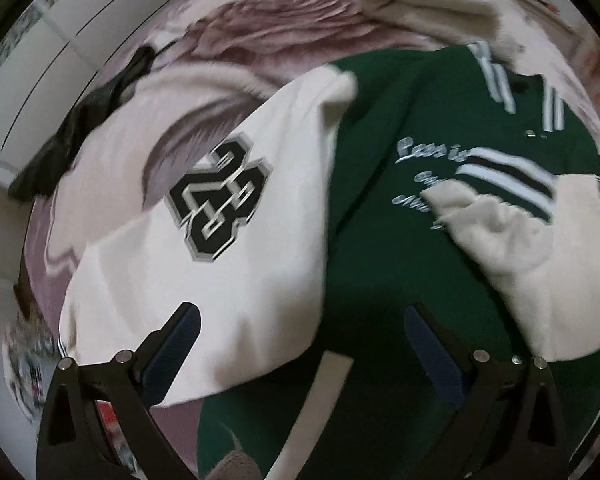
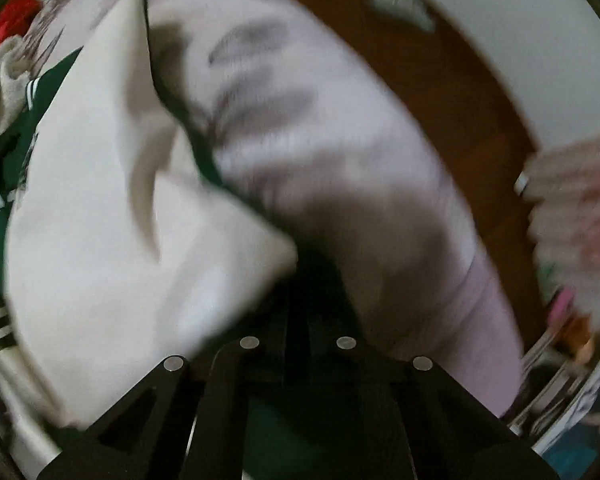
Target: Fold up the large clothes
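Now the green jacket [image 1: 380, 240] lies on the bed [image 1: 260, 52]. Left gripper [image 1: 300, 344] is spread wide at 6 o'clock. Right gripper [image 2: 298, 280] pinches the cream sleeve [image 2: 120, 220], which could slip loose.

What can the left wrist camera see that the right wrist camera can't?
Only the left wrist view shows the black number 28 patch on a cream sleeve, silver lettering on the jacket's green body, and the left gripper open above it. Only the right wrist view shows brown wooden floor and the right gripper, seemingly shut on a cream sleeve. Both show the green-and-cream varsity jacket on the pale floral bedcover.
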Available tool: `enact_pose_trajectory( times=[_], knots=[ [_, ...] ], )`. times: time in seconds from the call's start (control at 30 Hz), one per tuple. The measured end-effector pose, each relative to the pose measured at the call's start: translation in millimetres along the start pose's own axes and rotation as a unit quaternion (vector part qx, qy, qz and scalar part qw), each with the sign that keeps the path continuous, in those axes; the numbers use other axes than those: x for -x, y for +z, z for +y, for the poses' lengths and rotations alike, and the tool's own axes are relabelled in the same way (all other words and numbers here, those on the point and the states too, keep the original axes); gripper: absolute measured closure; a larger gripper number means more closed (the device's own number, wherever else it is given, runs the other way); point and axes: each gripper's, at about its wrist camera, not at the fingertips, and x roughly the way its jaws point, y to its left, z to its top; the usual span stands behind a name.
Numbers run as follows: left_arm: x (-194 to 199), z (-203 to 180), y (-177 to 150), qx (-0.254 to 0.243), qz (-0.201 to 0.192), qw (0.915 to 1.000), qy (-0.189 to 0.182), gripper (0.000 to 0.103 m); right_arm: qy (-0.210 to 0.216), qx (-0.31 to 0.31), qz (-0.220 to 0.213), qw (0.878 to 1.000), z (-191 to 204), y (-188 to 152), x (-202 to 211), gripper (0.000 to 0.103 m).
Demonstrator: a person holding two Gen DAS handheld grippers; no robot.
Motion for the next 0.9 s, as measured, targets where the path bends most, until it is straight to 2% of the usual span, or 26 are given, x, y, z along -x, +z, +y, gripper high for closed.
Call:
enact_pose_trajectory(
  times=[0.07,0.1,0.13,0.17,0.2,0.27,0.3,0.37,0.43,0.5,0.53,0.57,0.6,0.63,0.67,0.7,0.73,0.83,0.9],
  knots=[
    [-7.0,14.1,-6.1,0.018,0.007,0.9995,0.023,0.0,0.008,-0.017,-0.011,1.0,-8.0,-17.2,33.0,0.09],
    [-9.7,20.8,-9.3,0.023,0.01,0.9992,0.032,0.0,0.028,-0.033,-0.031,0.999,-6.8,-29.8,52.0,0.09],
    [-13.1,29.0,-13.5,0.03,0.013,0.9986,0.041,0.0,0.072,-0.048,-0.05,0.995,3.2,-46.2,69.2,0.09],
    [-16.4,37.2,-18.0,0.035,0.018,0.9979,0.052,0.0,0.108,-0.05,-0.054,0.991,3.2,-44.8,80.8,0.089],
    [-19.4,44.6,-21.7,0.038,0.021,0.9972,0.061,0.0,0.166,-0.038,-0.043,0.985,29.8,-54.2,78.7,0.089],
    [-26.0,57.9,-29.0,0.045,0.033,0.9956,0.076,0.0,0.251,0.006,0.0,0.968,87.2,-56.5,52.3,0.089],
    [-27.8,63.6,-31.8,0.048,0.036,0.9949,0.081,0.0,0.271,0.024,0.013,0.962,118.3,-56.6,34.6,0.089],
    [-28.7,76.6,-36.8,0.053,0.037,0.9937,0.091,0.0,0.28,0.064,0.03,0.957,183.2,-59.8,-1.8,0.089],
    [-29.6,91.6,-41.8,0.064,0.04,0.9923,0.098,0.0,0.25,0.105,0.076,0.959,246.4,-69.6,-39.5,0.089],
    [-30.5,104.9,-46.2,0.079,0.045,0.9908,0.101,0.0,0.263,0.164,0.155,0.938,300.3,-93.7,-61.1,0.089],
    [-31.4,114.2,-49.2,0.09,0.048,0.9897,0.101,0.0,0.293,0.2,0.184,0.917,320.3,-117.0,-59.1,0.089],
    [-32.2,121.0,-51.1,0.097,0.049,0.9889,0.102,0.0,0.318,0.216,0.195,0.902,323.2,-131.6,-51.3,0.089],
    [-32.7,129.8,-53.6,0.104,0.051,0.9879,0.103,0.0,0.323,0.227,0.195,0.898,323.7,-142.0,-42.2,0.088],
    [-34.8,138.9,-56.0,0.112,0.054,0.9867,0.104,0.0,0.311,0.23,0.185,0.903,319.5,-145.5,-34.0,0.079],
    [-36.8,146.7,-56.9,0.119,0.056,0.9857,0.105,0.0,0.299,0.221,0.175,0.912,313.3,-144.6,-28.8,0.06],
    [-37.5,151.8,-58.3,0.125,0.056,0.9849,0.106,0.0,0.288,0.197,0.161,0.923,303.9,-137.1,-24.7,0.052],
    [-39.1,159.6,-59.6,0.131,0.057,0.9839,0.108,0.0,0.281,0.172,0.143,0.933,297.7,-125.4,-20.8,0.048],
    [-40.4,178.6,-64.3,0.149,0.06,0.9796,0.121,0.0,0.254,0.14,0.117,0.95,295.4,-101.0,-13.7,0.048],
    [-42.2,201.9,-71.5,0.175,0.066,0.9745,0.125,0.0,0.255,0.138,0.121,0.949,315.0,-94.1,-13.0,0.048]
  ],
)
